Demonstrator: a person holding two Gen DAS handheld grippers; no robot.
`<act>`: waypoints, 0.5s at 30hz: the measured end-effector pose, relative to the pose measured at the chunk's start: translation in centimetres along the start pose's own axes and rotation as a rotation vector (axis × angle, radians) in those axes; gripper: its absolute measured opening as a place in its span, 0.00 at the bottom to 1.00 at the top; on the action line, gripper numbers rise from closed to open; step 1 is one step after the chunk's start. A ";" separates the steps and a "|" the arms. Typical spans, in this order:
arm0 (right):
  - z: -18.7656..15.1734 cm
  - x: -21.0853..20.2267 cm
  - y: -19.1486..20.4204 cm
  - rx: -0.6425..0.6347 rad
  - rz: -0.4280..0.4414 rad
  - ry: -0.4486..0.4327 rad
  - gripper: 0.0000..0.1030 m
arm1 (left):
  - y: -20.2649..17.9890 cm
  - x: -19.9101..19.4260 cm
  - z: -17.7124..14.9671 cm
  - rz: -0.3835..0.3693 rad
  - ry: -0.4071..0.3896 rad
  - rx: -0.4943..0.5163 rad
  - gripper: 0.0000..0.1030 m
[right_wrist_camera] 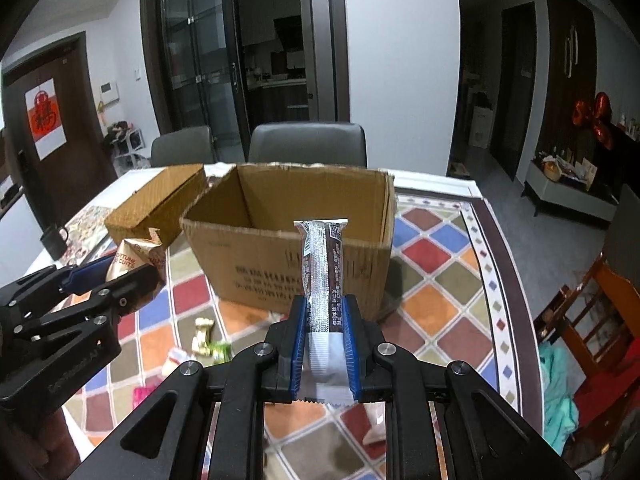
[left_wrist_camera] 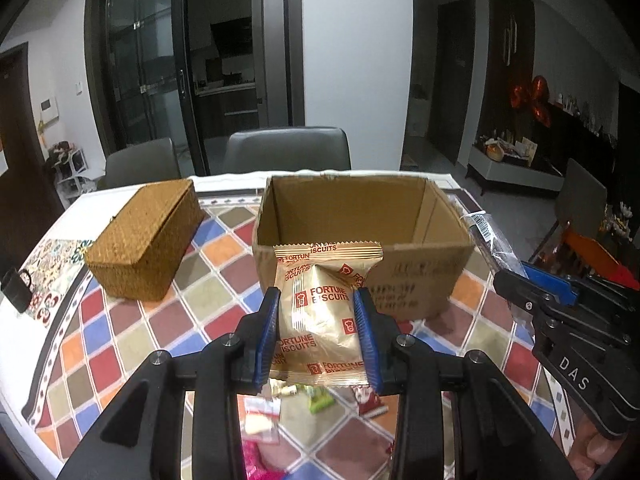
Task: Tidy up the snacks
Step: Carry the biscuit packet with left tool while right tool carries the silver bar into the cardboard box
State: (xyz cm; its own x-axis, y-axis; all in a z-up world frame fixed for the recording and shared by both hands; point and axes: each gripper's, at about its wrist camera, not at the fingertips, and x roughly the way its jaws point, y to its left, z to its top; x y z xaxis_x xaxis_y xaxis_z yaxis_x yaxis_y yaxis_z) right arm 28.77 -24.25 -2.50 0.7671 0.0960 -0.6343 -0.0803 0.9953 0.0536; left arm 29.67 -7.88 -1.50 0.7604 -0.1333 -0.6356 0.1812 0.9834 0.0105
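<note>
**Two snacks held short of the box**

The gold biscuit packet (left_wrist_camera: 320, 312), light, puffy and crushable, is pinched at its sides by the left gripper (left_wrist_camera: 318, 300) just before the cardboard box (left_wrist_camera: 360, 216). The slim wrapped bar (right_wrist_camera: 323, 276), slick foil, stands clamped low in the right gripper (right_wrist_camera: 325, 308) near the box's front wall. Loose sweets (right_wrist_camera: 208, 340) lie before the box.

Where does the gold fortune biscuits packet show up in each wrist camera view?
Left wrist view: gold fortune biscuits packet at centre, clamped in the left gripper.
Right wrist view: same packet at left edge, sticking out of that gripper.
Shared landmark: the open cardboard box behind it.
</note>
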 end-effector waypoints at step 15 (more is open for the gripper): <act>6.0 1.8 0.1 0.013 -0.016 -0.065 0.18 | 0.9 3.2 5.8 0.002 -0.041 0.004 0.35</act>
State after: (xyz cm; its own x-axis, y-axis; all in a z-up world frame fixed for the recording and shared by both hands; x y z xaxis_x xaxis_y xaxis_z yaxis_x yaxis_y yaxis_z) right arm 33.97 -23.96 1.01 0.8079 0.0797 -0.5839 -0.0597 0.9968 0.0536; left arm 35.90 -8.11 0.93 0.7857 -0.1360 -0.6035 0.1821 0.9832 0.0154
